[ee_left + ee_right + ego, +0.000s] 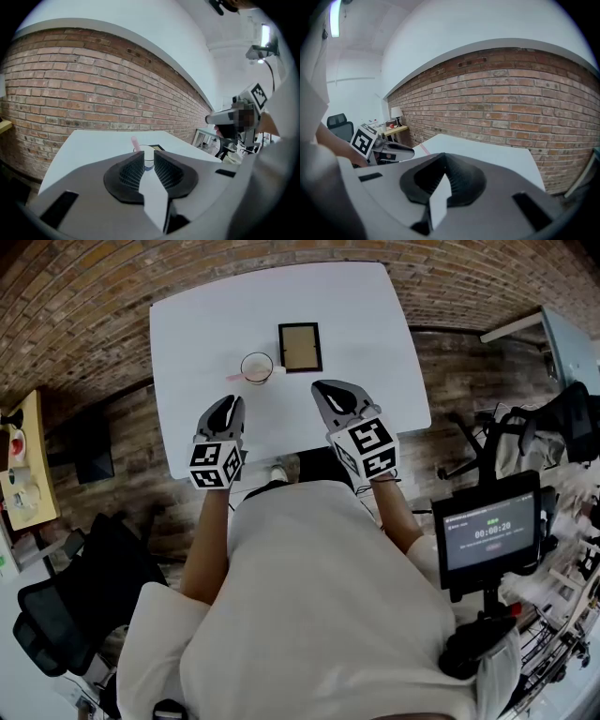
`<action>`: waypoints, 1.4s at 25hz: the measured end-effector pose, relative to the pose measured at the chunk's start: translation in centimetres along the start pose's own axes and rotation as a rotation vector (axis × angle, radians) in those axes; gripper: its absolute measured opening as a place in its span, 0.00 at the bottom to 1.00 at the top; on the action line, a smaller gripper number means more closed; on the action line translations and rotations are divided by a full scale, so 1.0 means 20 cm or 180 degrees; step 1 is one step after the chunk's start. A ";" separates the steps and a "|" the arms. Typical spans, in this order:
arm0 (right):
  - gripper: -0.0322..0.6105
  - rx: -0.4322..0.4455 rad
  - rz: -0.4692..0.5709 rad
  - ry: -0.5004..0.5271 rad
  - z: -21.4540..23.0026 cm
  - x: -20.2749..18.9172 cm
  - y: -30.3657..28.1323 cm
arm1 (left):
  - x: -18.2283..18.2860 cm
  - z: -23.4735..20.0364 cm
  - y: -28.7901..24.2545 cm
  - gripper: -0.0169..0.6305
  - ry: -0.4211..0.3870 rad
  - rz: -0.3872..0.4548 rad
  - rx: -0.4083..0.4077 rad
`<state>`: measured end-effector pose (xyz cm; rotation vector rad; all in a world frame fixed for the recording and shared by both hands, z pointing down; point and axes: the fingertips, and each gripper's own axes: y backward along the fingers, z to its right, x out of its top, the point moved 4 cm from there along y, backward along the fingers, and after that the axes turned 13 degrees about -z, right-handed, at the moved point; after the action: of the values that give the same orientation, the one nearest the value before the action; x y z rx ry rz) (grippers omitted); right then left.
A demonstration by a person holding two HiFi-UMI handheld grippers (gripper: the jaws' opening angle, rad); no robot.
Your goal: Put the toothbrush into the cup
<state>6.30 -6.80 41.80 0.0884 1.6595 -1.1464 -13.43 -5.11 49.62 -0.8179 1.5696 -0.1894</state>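
Left gripper (228, 402) jaws slightly parted, nothing between them, right gripper (328, 388) clenched on nothing, pink toothbrush (234, 377) leaning in the cup (257, 355) just ahead of left gripper, on white table (187, 324)

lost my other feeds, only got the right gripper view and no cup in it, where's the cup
Observer: The cup stands on the white table, just left of a dark picture frame in the head view.
Operator: anything in it
Observer: The pink end of a toothbrush sticks up over its rim in the left gripper view, so it looks to be in the cup.
Operator: left jaws holding anything
Observer: No. The left gripper has its jaws a little apart with nothing between them, and it points at the cup.
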 end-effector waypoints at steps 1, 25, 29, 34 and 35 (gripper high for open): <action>0.05 0.0002 0.0004 0.0004 0.00 0.00 0.00 | 0.01 0.00 0.01 0.13 -0.0029 0.0010 0.0002; 0.05 -0.0055 0.0300 0.0250 -0.07 0.19 0.10 | 0.28 0.11 0.21 0.08 -0.0555 0.0412 0.0104; 0.05 -0.0080 0.0382 0.0302 -0.11 0.23 0.14 | 0.32 0.13 0.27 0.06 -0.0710 0.0472 0.0148; 0.05 -0.0128 0.0487 0.0367 -0.16 0.27 0.19 | 0.37 0.19 0.33 0.04 -0.0970 0.0551 0.0149; 0.05 -0.0137 0.0511 0.0377 -0.16 0.28 0.20 | 0.39 0.21 0.34 0.04 -0.0994 0.0577 0.0148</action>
<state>3.84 -5.03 34.79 0.2618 1.7469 -0.9997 -11.86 -3.39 38.79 -0.6308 1.3297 0.0330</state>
